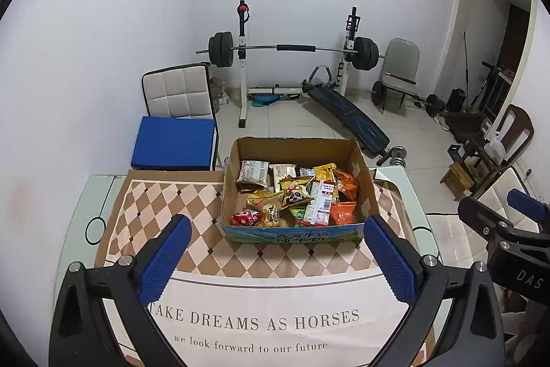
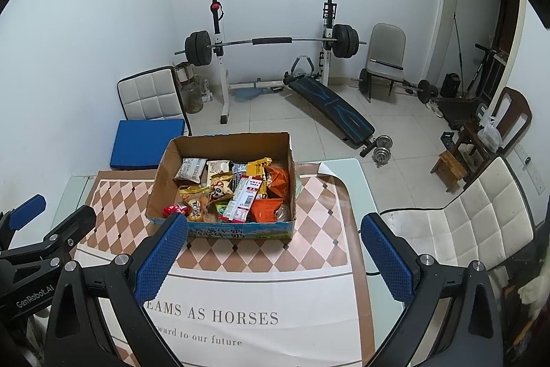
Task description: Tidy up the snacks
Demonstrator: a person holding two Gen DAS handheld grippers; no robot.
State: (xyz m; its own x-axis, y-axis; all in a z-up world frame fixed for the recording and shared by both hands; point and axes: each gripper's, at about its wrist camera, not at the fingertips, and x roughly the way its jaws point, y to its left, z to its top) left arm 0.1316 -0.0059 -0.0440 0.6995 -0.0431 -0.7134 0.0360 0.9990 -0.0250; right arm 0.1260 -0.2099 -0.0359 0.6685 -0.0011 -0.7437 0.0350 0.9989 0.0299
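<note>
Both claws, left [image 1: 276,246] and right [image 2: 273,243], gape empty above the mat [image 1: 240,267]; snack box [image 1: 292,234] sits just ahead, untouched.

One cardboard box [image 1: 295,231] sits ahead of the left gripper [image 1: 276,255], between its two spread blue fingers [image 1: 165,258], and it holds roughly a dozen snack packets [image 1: 295,195], heaped so that an exact count cannot be made. Among them are one red packet [image 1: 245,217], two orange ones [image 1: 343,213] and one panda-printed packet [image 1: 297,195]. Beyond the box stand one barbell rack [image 1: 292,49], one sit-up bench [image 1: 350,112] and, off to the right gripper's [image 2: 271,255] side, one white padded chair [image 2: 474,222].
</note>
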